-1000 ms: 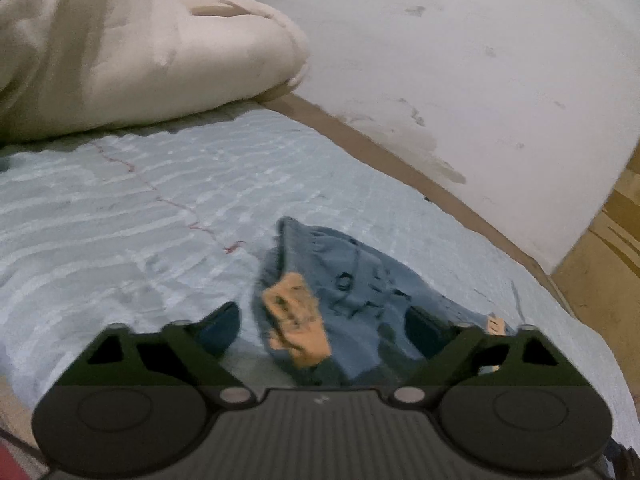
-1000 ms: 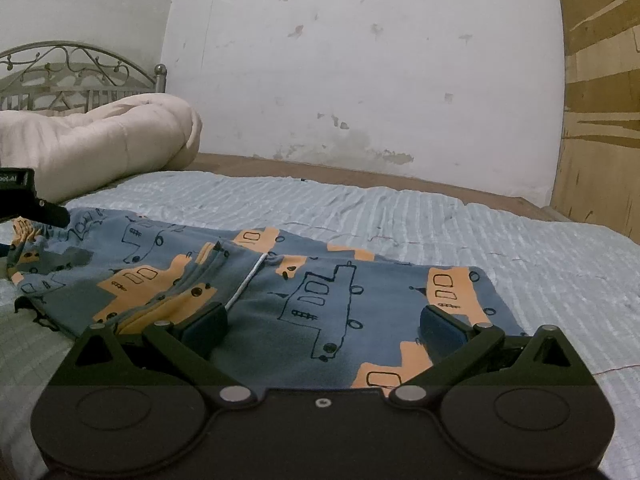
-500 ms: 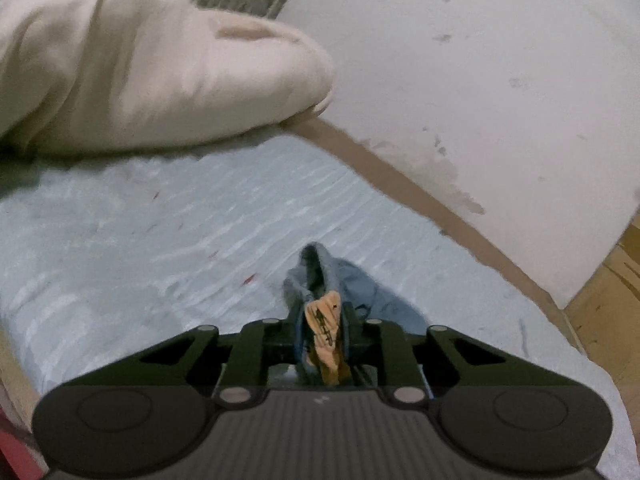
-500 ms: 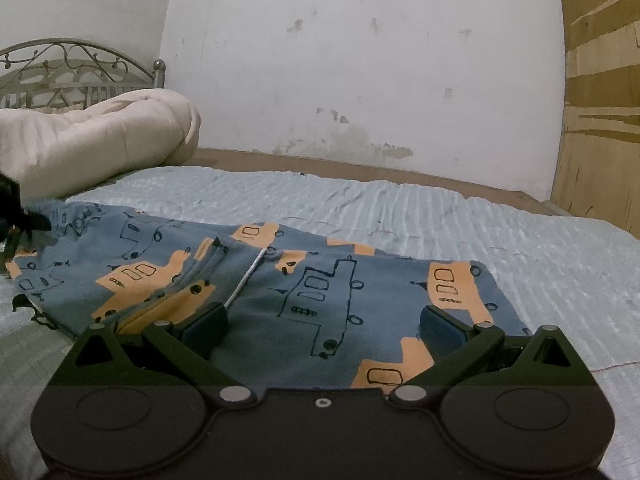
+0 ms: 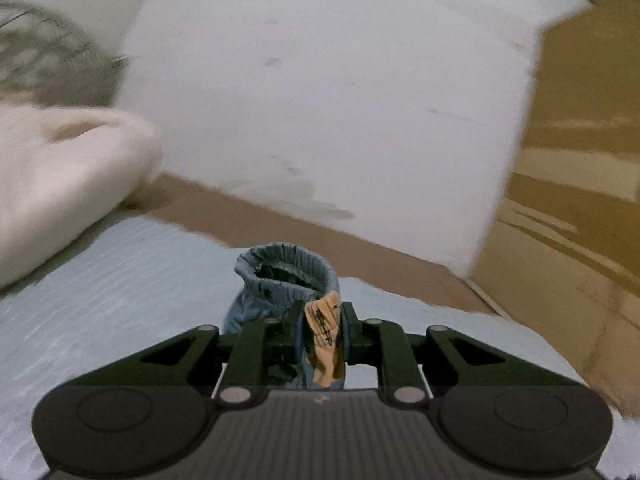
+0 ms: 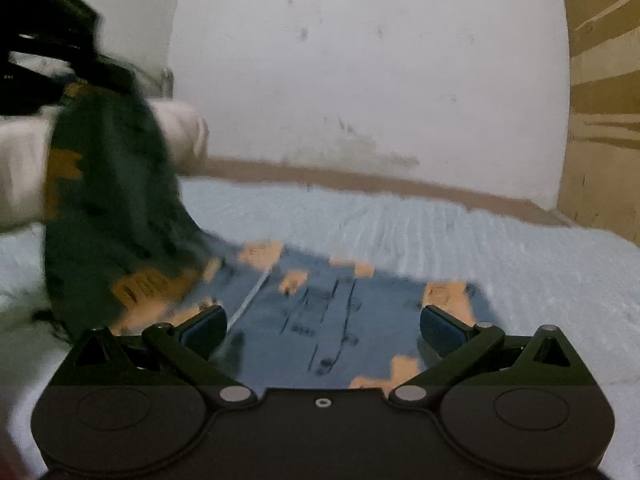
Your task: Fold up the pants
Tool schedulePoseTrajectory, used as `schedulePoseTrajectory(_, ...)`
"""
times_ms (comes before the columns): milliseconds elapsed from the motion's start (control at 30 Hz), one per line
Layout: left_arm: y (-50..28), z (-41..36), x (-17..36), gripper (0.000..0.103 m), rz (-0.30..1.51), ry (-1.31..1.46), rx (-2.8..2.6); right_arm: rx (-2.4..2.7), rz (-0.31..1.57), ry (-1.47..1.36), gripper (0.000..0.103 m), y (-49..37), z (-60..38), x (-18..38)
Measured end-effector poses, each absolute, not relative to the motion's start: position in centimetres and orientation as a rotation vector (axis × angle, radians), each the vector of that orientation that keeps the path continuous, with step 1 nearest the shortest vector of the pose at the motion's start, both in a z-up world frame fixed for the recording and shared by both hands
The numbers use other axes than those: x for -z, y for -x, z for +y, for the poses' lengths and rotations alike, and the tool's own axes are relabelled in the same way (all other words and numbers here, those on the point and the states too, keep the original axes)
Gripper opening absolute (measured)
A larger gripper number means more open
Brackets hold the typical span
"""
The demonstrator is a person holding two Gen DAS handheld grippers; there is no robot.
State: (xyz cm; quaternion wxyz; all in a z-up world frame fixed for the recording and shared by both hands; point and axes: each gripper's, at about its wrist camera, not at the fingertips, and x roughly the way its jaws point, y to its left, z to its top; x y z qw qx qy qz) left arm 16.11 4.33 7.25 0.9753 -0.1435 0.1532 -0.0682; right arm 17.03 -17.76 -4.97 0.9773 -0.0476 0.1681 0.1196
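Left gripper [image 5: 320, 326] pinches our blue printed pants [image 6: 320, 320] by the gathered waistband, lifted above the bed [image 6: 440, 232]; our right gripper [image 6: 322, 326] gapes wide over the flat legs.

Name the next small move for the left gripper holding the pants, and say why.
Probably carry the lifted end across toward the right gripper and lay it over the flat half. The left gripper is shut on the pants, one end hangs raised off the bed, while the rest lies flat between the right gripper's open jaws.
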Motion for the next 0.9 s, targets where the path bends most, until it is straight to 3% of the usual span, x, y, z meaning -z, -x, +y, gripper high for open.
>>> schedulePoseTrajectory(300, -18.0, -7.5, -5.5, 0.02, 0.417, 0.078, 0.421, -0.104, 0.323, 0.143, 0.102, -13.3, -25.8, 3.6)
schedulePoseTrajectory(633, -19.9, -14.1, 0.8, 0.031, 0.589, -0.005, 0.482, 0.033, 0.428, 0.038, 0.102, -11.5, -31.1, 6.8)
schedulePoseTrajectory(700, -19.3, -14.2, 0.9, 0.037, 0.592, -0.006, 0.492, 0.033, 0.416, 0.03, 0.102, -11.3, -31.0, 7.0)
schedulePoseTrajectory(767, -18.8, -14.1, 0.8, 0.057, 0.59, -0.001, 0.506, 0.035, 0.409, 0.032, 0.102, -11.1, -31.0, 7.2)
schedulePoseTrajectory(900, -18.1, -12.4, -0.9, 0.083, 0.568, 0.016, 0.466, 0.039, 0.395, 0.032, 0.102, -10.8, -31.0, 7.2)
